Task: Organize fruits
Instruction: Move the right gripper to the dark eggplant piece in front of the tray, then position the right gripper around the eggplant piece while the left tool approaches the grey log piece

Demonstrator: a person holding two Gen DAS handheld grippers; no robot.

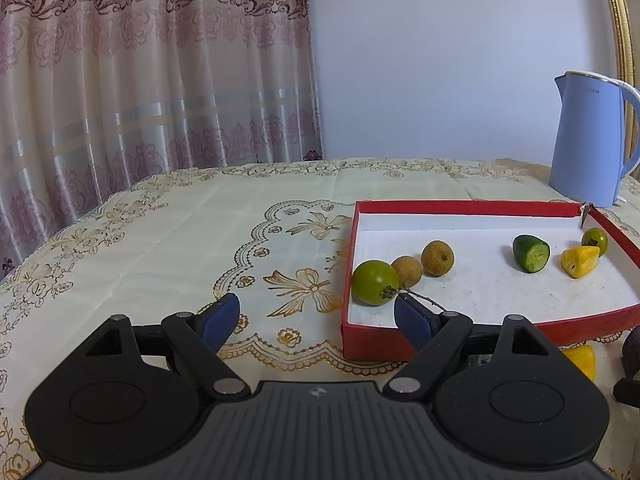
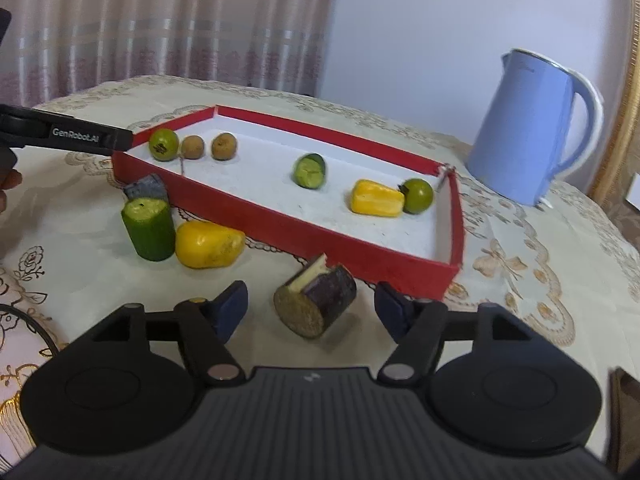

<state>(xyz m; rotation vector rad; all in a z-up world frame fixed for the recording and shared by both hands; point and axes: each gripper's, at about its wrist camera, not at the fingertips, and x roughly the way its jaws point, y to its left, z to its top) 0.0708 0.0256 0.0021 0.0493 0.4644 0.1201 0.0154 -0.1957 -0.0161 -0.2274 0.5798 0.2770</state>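
- The left gripper (image 1: 316, 322) has its blue-padded fingers (image 1: 219, 320) spread wide, holding nothing; its right finger sits over the near-left corner of the red tray (image 1: 448, 334), close to a green round fruit (image 1: 375, 283).
- The right gripper (image 2: 311, 312) is also spread wide, empty, with a dark purple cut piece (image 2: 316, 307) lying on the tablecloth (image 2: 92, 276) between its fingers (image 2: 232, 312), touching neither.
- Inside the tray lie the green fruit, two brown round fruits (image 1: 423, 263), a green cut piece (image 1: 531, 253), a yellow piece (image 1: 579, 261) and a smaller green fruit (image 1: 595, 241).
- Outside, just beside the tray's near wall, stand a green cut chunk (image 2: 149, 229) and a yellow piece (image 2: 209, 244), touching each other.
- A blue kettle (image 2: 528, 132) stands beyond the tray.
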